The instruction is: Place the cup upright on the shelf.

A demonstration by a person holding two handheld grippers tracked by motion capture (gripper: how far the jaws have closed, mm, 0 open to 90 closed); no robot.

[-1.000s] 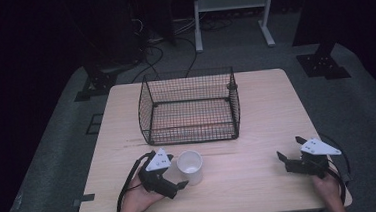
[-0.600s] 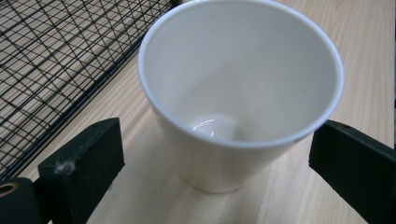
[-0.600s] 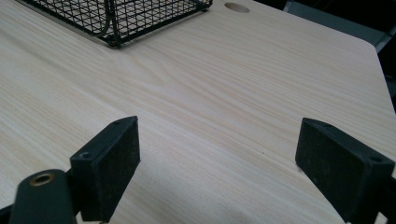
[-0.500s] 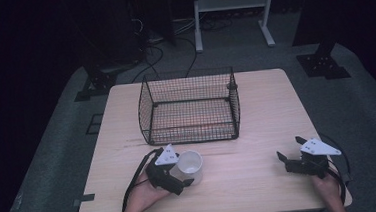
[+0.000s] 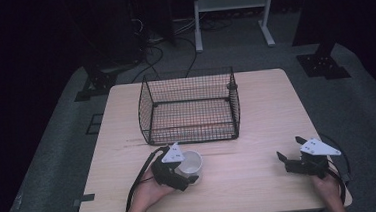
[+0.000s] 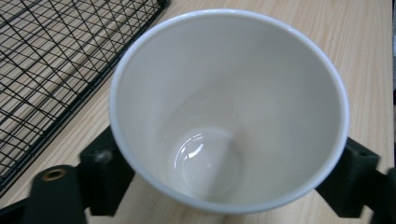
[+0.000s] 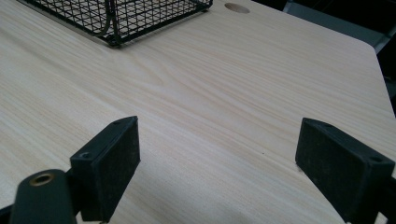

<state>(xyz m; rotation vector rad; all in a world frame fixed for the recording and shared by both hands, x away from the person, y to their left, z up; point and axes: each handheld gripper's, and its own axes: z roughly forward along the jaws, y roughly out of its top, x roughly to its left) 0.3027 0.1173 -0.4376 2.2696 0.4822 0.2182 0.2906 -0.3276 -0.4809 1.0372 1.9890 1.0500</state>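
A white cup [image 5: 192,162] stands upright and empty on the wooden table [image 5: 266,105], just in front of a black wire basket [image 5: 193,130]. My left gripper [image 5: 189,166] has just been closing its jaws, and the cup sits between them. In the left gripper view the cup [image 6: 229,112] has a black pad [image 6: 105,163] pressed against each side. Near the table's front right corner, my right gripper [image 5: 289,150] rests with its jaws wide apart. The right gripper view shows my right gripper [image 7: 219,158] with bare wood between its pads.
The basket [image 6: 46,56] is empty and open at the top, its near corner [image 7: 121,14] ahead and to the left of my right gripper. Beyond the table are dark floor, cables and a white metal stand [image 5: 229,3].
My left gripper's jaws have drawn in from wide apart onto the sides of the white cup. The cup and the right hand have stayed where they were.
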